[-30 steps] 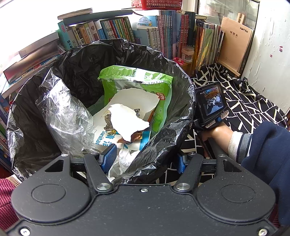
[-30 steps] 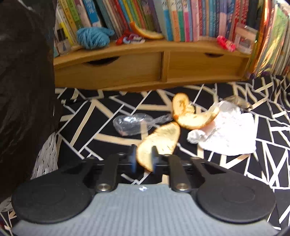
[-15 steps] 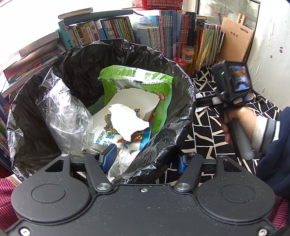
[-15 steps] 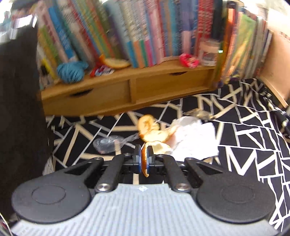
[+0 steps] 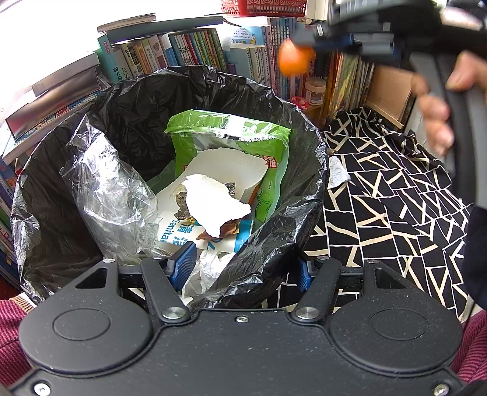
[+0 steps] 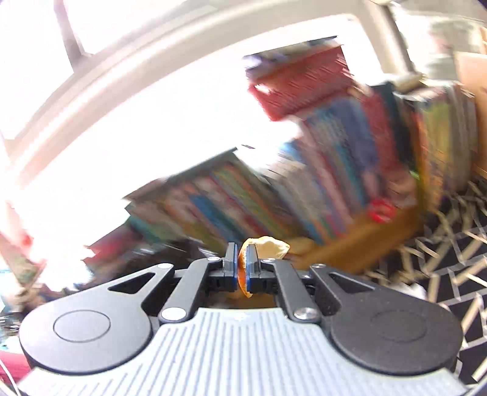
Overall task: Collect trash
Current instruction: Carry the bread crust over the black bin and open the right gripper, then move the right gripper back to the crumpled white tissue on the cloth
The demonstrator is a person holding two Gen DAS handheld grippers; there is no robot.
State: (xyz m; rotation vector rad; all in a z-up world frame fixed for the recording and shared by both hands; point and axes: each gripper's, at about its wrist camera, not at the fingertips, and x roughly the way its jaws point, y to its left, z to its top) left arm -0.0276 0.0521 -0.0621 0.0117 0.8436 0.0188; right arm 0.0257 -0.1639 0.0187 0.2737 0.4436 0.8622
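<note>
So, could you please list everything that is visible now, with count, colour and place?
bin liner: one, black, lining the bin in front of the left tool
green packet: one, green, upright inside the bin
white paper: a few pieces, white, on top of the trash in the bin
clear plastic bag: one, transparent, left side inside the bin
orange peel: one piece, orange, pinched in the right tool
patterned cloth: one, black and cream, right of the bin
books: many, mixed colours, behind the bin
red basket: one, red, above the books
left tool: one, black with blue pads, open astride the bin's near rim
right tool: one, black, shut on the peel
hand: one, gripping the right tool's handle
</note>
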